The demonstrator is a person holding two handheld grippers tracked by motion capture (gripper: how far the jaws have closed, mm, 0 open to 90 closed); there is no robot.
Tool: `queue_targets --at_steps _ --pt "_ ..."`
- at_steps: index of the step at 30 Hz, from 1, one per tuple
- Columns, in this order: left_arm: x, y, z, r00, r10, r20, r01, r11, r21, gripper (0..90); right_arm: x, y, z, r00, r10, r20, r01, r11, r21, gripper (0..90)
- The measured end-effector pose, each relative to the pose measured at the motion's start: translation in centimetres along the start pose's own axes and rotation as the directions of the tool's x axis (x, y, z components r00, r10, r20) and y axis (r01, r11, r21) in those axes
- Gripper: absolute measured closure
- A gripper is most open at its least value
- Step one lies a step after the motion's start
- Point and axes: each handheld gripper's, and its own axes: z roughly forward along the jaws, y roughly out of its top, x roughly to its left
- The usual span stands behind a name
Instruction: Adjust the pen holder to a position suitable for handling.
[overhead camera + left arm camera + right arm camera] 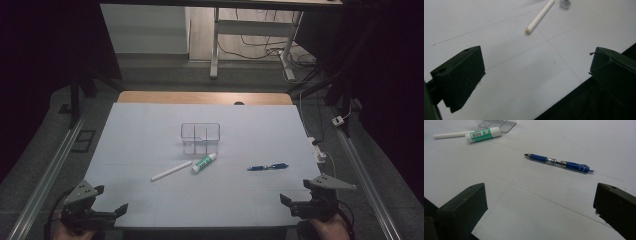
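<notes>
A clear plastic organizer point(200, 137) with compartments stands mid-table. Just in front of it lie a white stick point(171, 171) and a green-and-white glue stick point(204, 163); a blue pen point(267, 167) lies to their right. My left gripper point(111, 198) hovers open at the near left corner, nothing between its jaws. My right gripper point(296, 191) stands open at the near right corner, also empty. The left gripper point(536, 72) faces the white stick point(540, 17) from a distance. The right gripper point(540, 205) faces the blue pen point(559, 163), with the glue stick point(483, 134) farther off.
A white sheet point(150, 125) with faint grid lines covers the wooden table point(200, 97). Metal rails point(50, 170) run along both sides. A cable and a white connector point(318, 150) sit at the right edge. Desk legs point(215, 45) stand beyond the table.
</notes>
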Motion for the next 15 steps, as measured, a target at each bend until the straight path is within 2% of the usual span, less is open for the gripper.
queue_targets --at_steps 5,10,15 --pt "0.01 0.04 0.06 1.0 0.002 0.002 -0.002 1.0 0.006 0.0 0.04 0.01 0.03 1.0 -0.002 -0.007 0.002 1.0 0.002 0.0" --pt "0.22 0.15 0.23 0.9997 -0.013 0.019 0.013 0.9998 0.017 0.0 0.15 0.0 0.06 0.9998 -0.013 -0.016 0.013 1.0 0.009 0.0" --pt "-0.03 0.25 0.36 0.9999 0.008 0.006 -0.008 0.9994 0.032 0.4 0.07 -0.03 -0.02 0.9996 -0.017 -0.021 0.017 1.0 0.007 0.0"
